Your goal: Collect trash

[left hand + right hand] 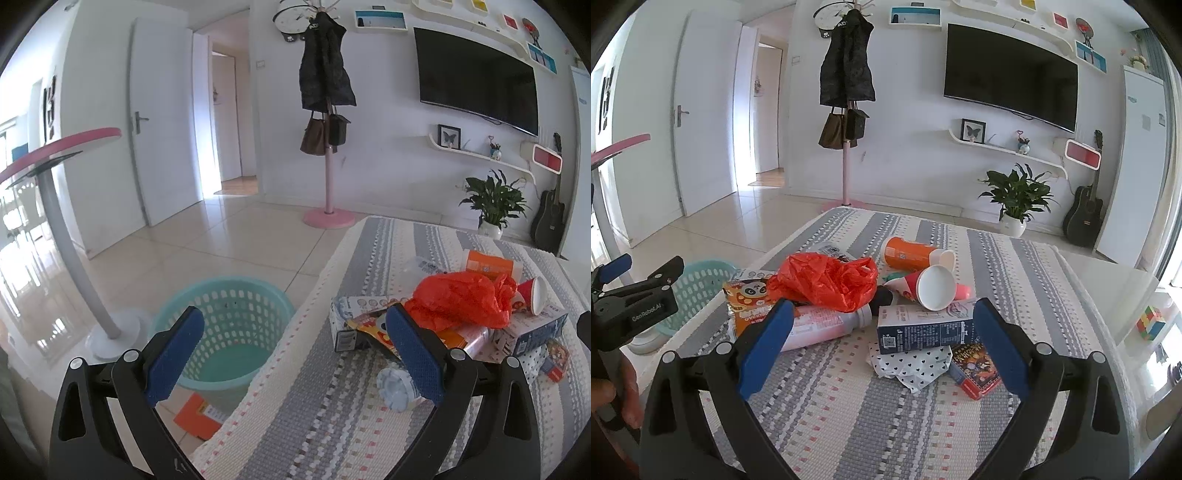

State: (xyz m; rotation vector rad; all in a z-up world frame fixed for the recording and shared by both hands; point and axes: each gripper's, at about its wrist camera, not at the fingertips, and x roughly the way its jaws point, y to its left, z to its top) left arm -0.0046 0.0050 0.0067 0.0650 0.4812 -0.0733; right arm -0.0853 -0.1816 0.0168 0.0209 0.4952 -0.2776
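Left gripper (295, 354) fingers spread wide, holding nothing; hangs over table edge, teal basket (225, 332) on floor behind left finger, capped bottle (397, 387) beside right finger's pad. Right gripper (882, 347) fingers also wide apart, empty, above striped tablecloth (849, 424). Trash pile between and beyond its fingers: blue carton (923, 328), red plastic bag (827, 280), paper cup (934, 286), orange tube (912, 254), snack packet (750, 299).

White walls; glossy beige tile floor (229, 236) caught daylight from the left. Dark television (1010, 70) hung on the far wall above a curved white shelf (1008, 149). Pink coat stand (328, 177) held a dark coat. Potted plant (1015, 195) and black guitar (1084, 218) stood near the right corner. White door (162, 125) stood open.
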